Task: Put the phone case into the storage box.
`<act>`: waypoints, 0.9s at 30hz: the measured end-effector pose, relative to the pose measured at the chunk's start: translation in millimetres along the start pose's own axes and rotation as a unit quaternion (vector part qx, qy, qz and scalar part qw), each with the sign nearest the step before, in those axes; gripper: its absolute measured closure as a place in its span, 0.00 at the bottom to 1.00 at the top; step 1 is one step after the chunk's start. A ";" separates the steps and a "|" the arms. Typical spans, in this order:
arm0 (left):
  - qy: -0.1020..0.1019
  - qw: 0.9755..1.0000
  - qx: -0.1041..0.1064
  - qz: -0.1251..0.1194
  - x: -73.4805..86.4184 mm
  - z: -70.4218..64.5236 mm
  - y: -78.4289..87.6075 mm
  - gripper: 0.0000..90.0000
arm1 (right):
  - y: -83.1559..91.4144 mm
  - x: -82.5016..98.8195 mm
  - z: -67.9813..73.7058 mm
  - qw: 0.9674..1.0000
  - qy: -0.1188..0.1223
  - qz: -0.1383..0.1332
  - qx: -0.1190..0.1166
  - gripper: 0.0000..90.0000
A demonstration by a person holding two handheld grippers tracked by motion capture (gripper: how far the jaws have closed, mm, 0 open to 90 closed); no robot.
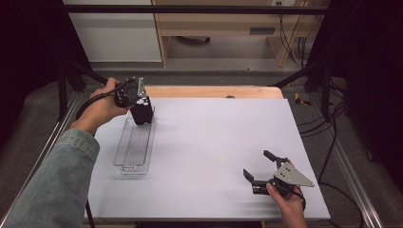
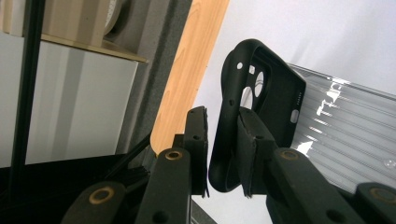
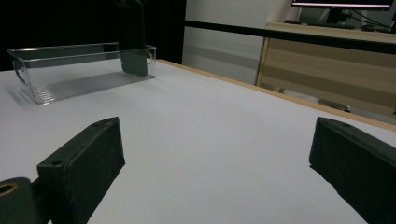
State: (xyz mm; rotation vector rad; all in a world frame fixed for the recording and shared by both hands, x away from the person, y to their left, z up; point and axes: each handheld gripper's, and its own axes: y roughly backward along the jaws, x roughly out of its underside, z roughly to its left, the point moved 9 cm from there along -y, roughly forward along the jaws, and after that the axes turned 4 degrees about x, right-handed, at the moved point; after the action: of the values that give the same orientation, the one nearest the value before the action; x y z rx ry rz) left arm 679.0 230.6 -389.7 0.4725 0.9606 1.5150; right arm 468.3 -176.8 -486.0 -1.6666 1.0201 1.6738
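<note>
A black phone case (image 1: pixel 142 115) stands upright at the far end of a clear plastic tray (image 1: pixel 135 147), its lower end inside the tray. My left gripper (image 1: pixel 140 103) comes from above and is shut on it. In the left gripper view my left gripper (image 2: pixel 222 114) has one side wall of the phone case (image 2: pixel 261 93) between its pads, camera cut-outs facing up. My right gripper (image 1: pixel 256 164) rests open near the table's front right, nothing between its jaws. The right gripper view shows my right gripper (image 3: pixel 217 135) wide apart over bare white table, with the tray (image 3: pixel 70 84) and phone case (image 3: pixel 133 46) far off.
The white table top (image 1: pixel 214 142) has a wooden strip (image 1: pixel 214 91) along its far edge. Black frame bars stand at both sides, and cables (image 1: pixel 332 142) hang off the right edge. Wooden furniture stands beyond the table.
</note>
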 end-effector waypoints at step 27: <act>-0.004 0.999 -0.036 -0.005 -0.4 3.8 -5.2 0.89 | 0.0 -0.1 0.2 1.000 0.001 0.001 0.002 0.04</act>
State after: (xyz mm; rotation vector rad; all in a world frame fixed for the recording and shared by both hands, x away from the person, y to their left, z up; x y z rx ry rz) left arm 685.2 231.0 -391.5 0.4223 0.8983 1.5319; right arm 468.1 -176.7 -485.8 -1.6649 1.0248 1.6715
